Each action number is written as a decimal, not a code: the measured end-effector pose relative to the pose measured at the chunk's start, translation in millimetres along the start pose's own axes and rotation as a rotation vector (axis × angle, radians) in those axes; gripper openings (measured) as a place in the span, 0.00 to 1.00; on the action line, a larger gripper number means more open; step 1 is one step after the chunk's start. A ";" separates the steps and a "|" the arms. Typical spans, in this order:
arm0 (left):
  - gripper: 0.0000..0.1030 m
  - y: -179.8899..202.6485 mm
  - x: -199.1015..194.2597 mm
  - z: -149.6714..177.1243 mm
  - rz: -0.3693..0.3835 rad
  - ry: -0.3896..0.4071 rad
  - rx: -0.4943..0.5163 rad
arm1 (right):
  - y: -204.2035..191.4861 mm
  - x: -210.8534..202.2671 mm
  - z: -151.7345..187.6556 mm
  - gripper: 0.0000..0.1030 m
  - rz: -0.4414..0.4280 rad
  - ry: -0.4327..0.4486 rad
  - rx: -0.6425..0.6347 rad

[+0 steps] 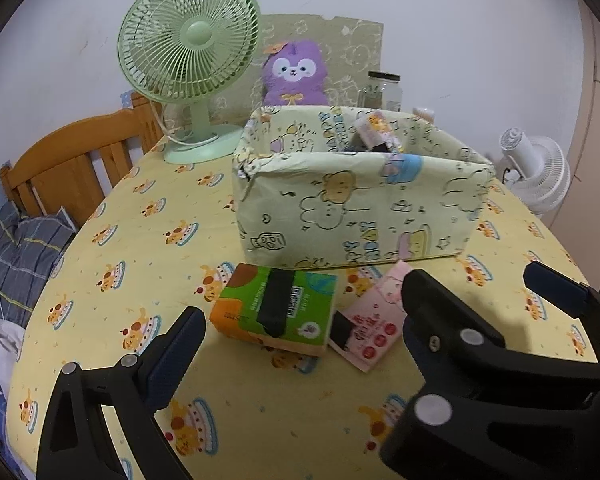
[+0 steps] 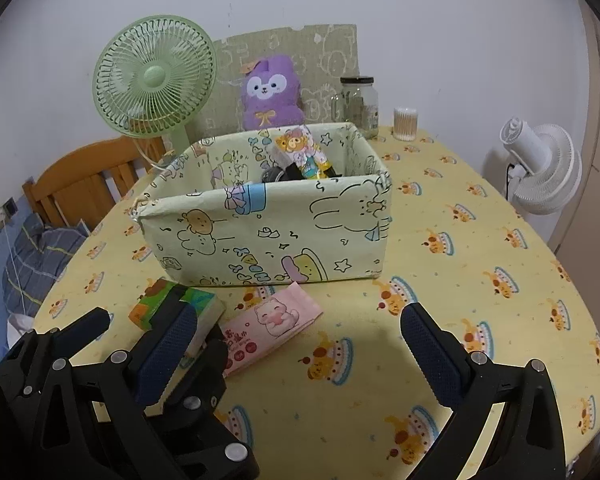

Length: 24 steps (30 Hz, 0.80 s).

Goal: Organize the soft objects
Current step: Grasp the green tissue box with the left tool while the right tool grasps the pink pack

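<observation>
A green and orange tissue pack [image 1: 275,309] lies on the yellow tablecloth in front of a pale green cartoon-print fabric box [image 1: 352,216]. A pink wet-wipes pack [image 1: 374,320] lies beside it on the right. My left gripper [image 1: 300,344] is open, just short of the tissue pack. My right gripper [image 2: 296,340] is open and empty, near the wipes pack [image 2: 272,324]. The box [image 2: 268,232] holds a small printed pack [image 2: 304,152] and dark items. The tissue pack [image 2: 176,308] sits partly behind the left gripper's fingers [image 2: 88,324].
A green desk fan [image 1: 188,40], a purple plush toy [image 1: 294,74] and a glass jar [image 1: 384,90] stand behind the box. A cotton-swab tub [image 2: 405,123] is at the back right. A white fan [image 2: 540,168] stands off the table's right, a wooden bed frame [image 1: 72,160] at left.
</observation>
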<state>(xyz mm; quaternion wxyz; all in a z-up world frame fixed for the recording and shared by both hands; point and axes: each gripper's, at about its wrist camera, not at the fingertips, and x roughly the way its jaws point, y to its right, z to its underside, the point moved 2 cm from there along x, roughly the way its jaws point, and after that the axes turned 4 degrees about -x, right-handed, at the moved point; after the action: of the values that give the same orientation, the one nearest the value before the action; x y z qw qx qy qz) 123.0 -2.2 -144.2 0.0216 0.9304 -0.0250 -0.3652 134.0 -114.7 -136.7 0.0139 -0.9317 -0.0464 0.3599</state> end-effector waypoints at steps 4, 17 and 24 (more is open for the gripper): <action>0.97 -3.1 9.6 -1.2 -0.005 -0.017 -0.002 | -1.9 9.7 -1.7 1.00 -0.002 -0.017 -0.004; 0.93 -16.1 33.5 -5.3 -0.022 -0.070 0.005 | -9.3 36.5 -4.4 1.00 -0.009 -0.070 0.010; 0.75 -20.3 45.0 -4.3 0.006 -0.125 -0.012 | -7.7 45.7 -3.7 1.00 0.002 -0.098 0.027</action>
<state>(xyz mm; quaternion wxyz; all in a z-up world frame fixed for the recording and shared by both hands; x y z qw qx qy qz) 159.5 15.3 -172.8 0.0269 0.9054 -0.0270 -0.4228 169.5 -102.6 -164.1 0.0239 -0.9127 -0.0411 0.4058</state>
